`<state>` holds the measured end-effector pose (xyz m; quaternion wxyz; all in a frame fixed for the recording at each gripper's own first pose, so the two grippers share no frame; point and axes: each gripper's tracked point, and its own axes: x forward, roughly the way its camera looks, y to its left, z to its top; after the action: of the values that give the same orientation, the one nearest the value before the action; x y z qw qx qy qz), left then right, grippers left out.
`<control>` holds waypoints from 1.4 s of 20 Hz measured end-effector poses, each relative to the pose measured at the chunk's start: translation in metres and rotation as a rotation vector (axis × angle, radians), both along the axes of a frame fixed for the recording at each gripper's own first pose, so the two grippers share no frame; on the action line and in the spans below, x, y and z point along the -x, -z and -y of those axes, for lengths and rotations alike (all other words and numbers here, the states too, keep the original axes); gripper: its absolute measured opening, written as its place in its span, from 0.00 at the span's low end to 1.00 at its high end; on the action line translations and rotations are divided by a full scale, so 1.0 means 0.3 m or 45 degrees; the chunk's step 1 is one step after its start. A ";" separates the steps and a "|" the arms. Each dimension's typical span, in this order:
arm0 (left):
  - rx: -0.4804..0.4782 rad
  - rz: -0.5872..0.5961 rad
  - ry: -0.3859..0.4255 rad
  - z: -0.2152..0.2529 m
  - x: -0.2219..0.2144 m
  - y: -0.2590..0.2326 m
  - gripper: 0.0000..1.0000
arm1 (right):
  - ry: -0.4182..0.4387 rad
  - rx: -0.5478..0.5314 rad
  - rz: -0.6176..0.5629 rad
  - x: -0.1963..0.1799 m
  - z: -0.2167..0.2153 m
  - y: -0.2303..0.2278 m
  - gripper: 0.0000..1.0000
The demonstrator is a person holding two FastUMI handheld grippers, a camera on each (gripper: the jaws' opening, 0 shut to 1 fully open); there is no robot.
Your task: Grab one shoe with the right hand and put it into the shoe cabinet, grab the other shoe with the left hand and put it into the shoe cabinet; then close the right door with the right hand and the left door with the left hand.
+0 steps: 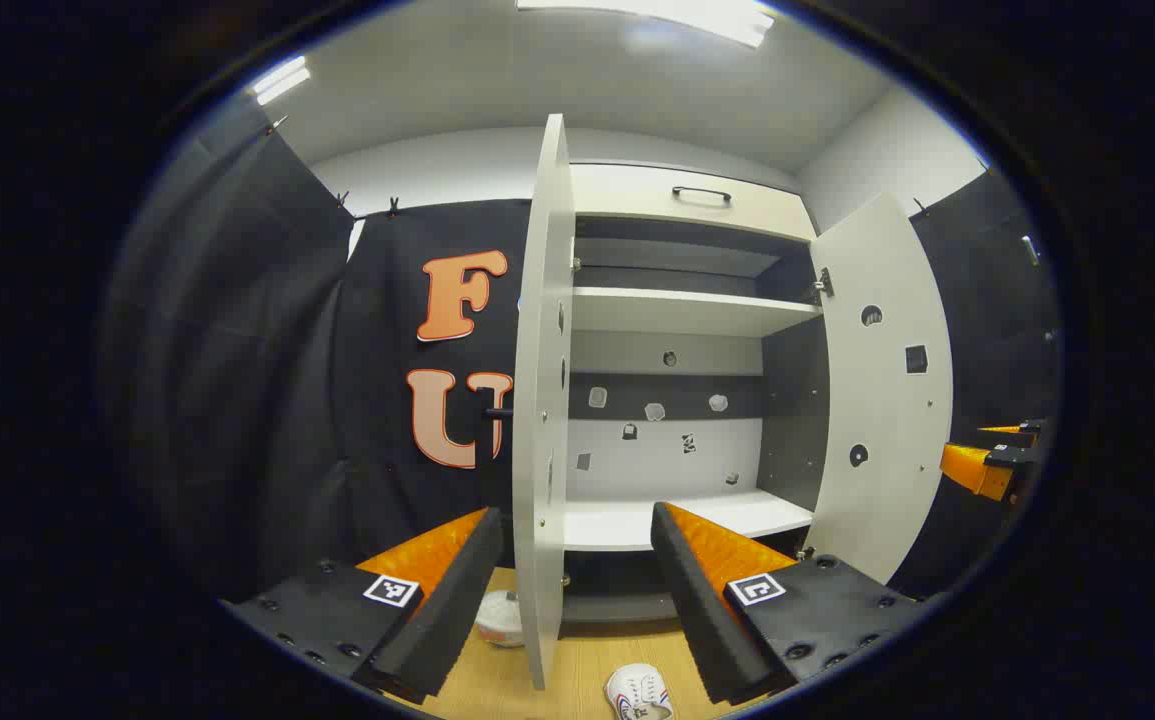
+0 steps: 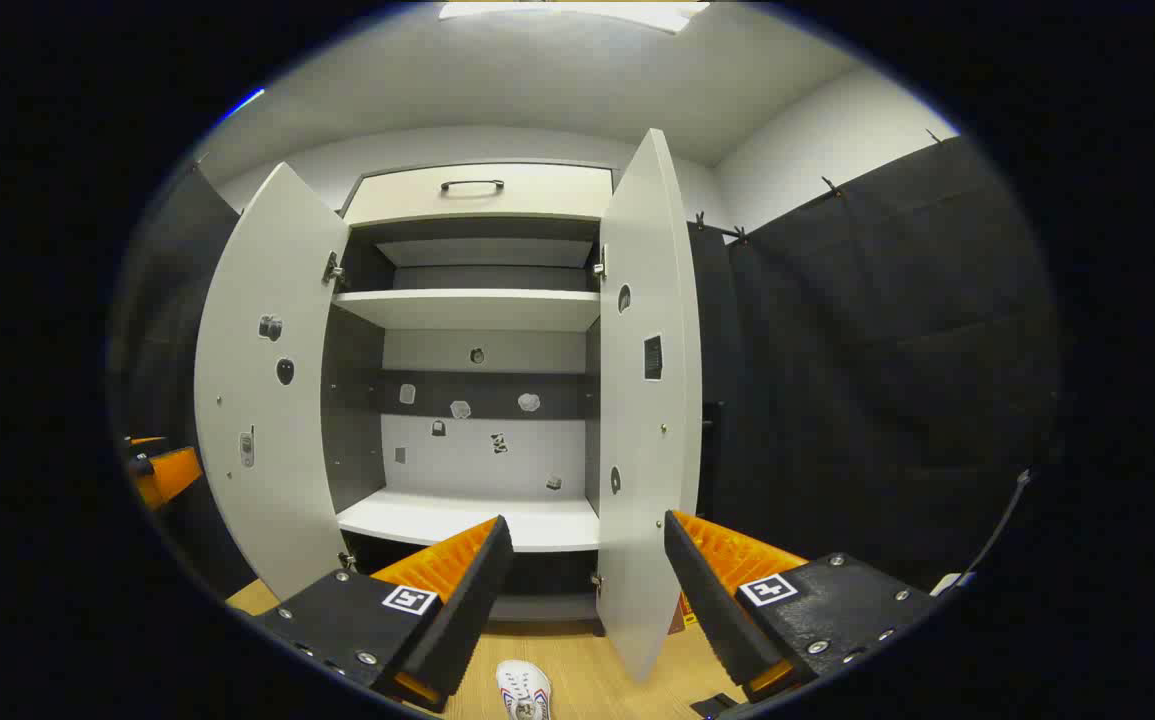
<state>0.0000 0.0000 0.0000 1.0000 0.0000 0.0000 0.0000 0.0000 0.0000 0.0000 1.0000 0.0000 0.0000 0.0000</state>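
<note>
Step one not started: both grippers' fingers wide, holding nothing. Right gripper [image 2: 582, 610] needed to drop onto the white shoe [image 2: 524, 690] near the open cabinet [image 2: 467, 305].

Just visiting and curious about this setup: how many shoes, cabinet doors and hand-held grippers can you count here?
White sneakers with dark trim on the wooden floor: 2
Open white cabinet doors: 2
Orange-and-black hand-held grippers, both open: 2
Total: 6
</note>
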 end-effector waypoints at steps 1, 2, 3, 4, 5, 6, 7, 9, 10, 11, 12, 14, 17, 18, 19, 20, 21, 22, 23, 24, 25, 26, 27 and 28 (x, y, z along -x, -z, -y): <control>0.001 0.004 0.003 -0.001 -0.003 -0.003 0.96 | -0.005 0.004 0.002 0.001 -0.006 -0.002 0.94; 0.006 0.004 0.007 0.002 -0.005 -0.002 0.96 | -0.009 0.008 0.002 0.001 -0.008 -0.004 0.94; 0.012 0.002 0.011 0.003 -0.003 0.000 0.96 | -0.012 0.012 -0.001 -0.002 -0.011 -0.002 0.94; 0.014 0.001 0.012 0.001 -0.002 0.002 0.96 | -0.016 0.013 -0.003 -0.001 -0.013 -0.001 0.94; 0.012 0.001 0.009 -0.003 0.001 0.002 0.96 | -0.021 0.010 -0.008 -0.001 -0.017 0.001 0.94; 0.007 0.000 0.006 -0.005 0.004 0.004 0.96 | -0.026 0.005 -0.015 0.004 -0.022 0.005 0.94; 0.002 -0.001 0.004 -0.008 0.008 0.003 0.96 | -0.031 -0.001 -0.021 0.006 -0.024 0.009 0.94; -0.001 -0.005 0.003 -0.011 0.007 0.007 0.99 | -0.038 -0.001 -0.034 0.011 -0.027 0.017 0.94; 0.000 -0.010 0.004 -0.009 0.011 0.013 0.97 | -0.041 0.004 -0.042 0.013 -0.030 0.023 0.94; 0.000 -0.012 0.004 -0.008 0.015 0.015 0.96 | -0.043 0.011 -0.049 0.013 -0.031 0.030 0.94; -0.001 -0.015 0.003 -0.008 0.014 0.017 0.99 | -0.043 0.015 -0.053 0.016 -0.031 0.034 0.94; -0.006 -0.022 0.004 -0.006 0.018 0.022 0.96 | -0.048 0.017 -0.063 0.020 -0.036 0.044 0.94; -0.011 -0.030 0.009 0.000 0.022 0.030 0.99 | -0.049 0.004 -0.078 0.021 -0.042 0.070 0.94; -0.011 -0.032 0.010 0.000 0.020 0.035 0.99 | -0.049 -0.004 -0.088 0.020 -0.044 0.083 0.94; -0.012 -0.035 0.009 0.004 0.023 0.036 0.96 | -0.050 -0.010 -0.097 0.022 -0.048 0.097 0.94; -0.015 -0.037 0.007 -0.002 0.023 0.037 0.99 | -0.044 -0.014 -0.103 0.019 -0.047 0.112 0.94; -0.016 -0.038 0.005 -0.003 0.027 0.038 0.99 | -0.049 -0.018 -0.112 0.020 -0.053 0.134 0.94; -0.012 -0.040 0.005 -0.005 0.029 0.041 0.96 | -0.061 -0.024 -0.126 0.019 -0.066 0.159 0.94; -0.007 -0.042 0.006 -0.003 0.031 0.042 0.96 | -0.077 -0.029 -0.146 0.021 -0.079 0.190 0.94; -0.003 -0.044 0.005 -0.006 0.033 0.045 0.96 | -0.087 -0.025 -0.164 0.018 -0.091 0.225 0.94; -0.002 -0.045 0.001 -0.013 0.035 0.046 0.97 | -0.094 -0.015 -0.189 0.014 -0.098 0.265 0.94; -0.004 -0.046 -0.004 -0.015 0.038 0.048 0.97 | -0.104 -0.010 -0.212 0.013 -0.110 0.309 0.94; -0.007 -0.046 -0.006 -0.018 0.038 0.050 0.94 | -0.111 -0.006 -0.240 0.010 -0.117 0.352 0.94; -0.009 -0.050 -0.009 -0.023 0.040 0.056 0.97 | -0.117 -0.007 -0.268 0.006 -0.123 0.399 0.94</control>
<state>-0.0119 0.0069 -0.0167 0.9998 0.0037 0.0197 0.0035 -0.0018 0.0369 -0.1198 0.9934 0.0028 0.1049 0.0457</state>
